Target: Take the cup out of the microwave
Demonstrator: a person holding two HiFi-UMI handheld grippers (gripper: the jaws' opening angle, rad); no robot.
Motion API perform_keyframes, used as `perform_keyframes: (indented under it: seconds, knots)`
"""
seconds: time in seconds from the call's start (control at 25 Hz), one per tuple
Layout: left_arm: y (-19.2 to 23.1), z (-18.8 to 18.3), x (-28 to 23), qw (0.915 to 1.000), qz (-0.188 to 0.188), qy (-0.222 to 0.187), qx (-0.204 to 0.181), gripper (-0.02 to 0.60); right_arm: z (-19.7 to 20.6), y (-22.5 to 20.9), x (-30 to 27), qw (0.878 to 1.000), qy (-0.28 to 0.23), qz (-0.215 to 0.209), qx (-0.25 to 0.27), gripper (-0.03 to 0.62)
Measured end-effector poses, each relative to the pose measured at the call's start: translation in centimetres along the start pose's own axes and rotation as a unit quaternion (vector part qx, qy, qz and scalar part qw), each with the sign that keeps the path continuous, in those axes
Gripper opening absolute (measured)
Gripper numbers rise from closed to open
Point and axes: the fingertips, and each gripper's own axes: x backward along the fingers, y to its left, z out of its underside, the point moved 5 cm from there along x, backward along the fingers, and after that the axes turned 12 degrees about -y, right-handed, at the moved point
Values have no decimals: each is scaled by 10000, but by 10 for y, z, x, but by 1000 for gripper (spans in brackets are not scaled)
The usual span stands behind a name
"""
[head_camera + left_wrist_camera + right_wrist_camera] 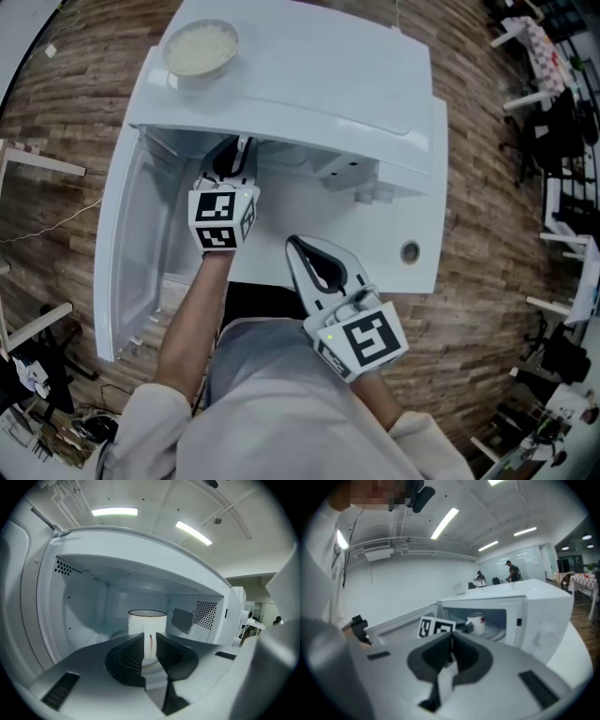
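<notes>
Left gripper [149, 644] reaches into microwave [70, 602], fingers pinched narrow on the handle of the cup [147, 619], which stands upright mid-cavity. Right gripper [451, 645] is outside, fingers together, empty. Best lift slightly, then draw straight back, level, clear of the door frame.

— Where are the left tongs [232, 161]?
— Reaching into the open front of the white boxy microwave [309, 84], with their marker cube just outside it. The white microwave door [127, 244] stands swung open to their left.
— And the right tongs [298, 251]?
— To the right of the left pair and nearer the person, outside the cavity. Their dark jaws are together and point at the front panel. A small round grey knob [410, 251] sits to their right.
— Anything beyond?
— A shallow round bowl with pale contents [201, 47] stands on the microwave's top, beyond the left tongs. There's brown wooden plank floor [487, 187] all around.
</notes>
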Motion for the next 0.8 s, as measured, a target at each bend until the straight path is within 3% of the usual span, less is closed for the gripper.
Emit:
perform_keyframes:
  seconds: [0.8]
  knots:
    - [-6,-6,28,10000,-26,44,54,67,-6,10,10,9998,-148,-76,110,23]
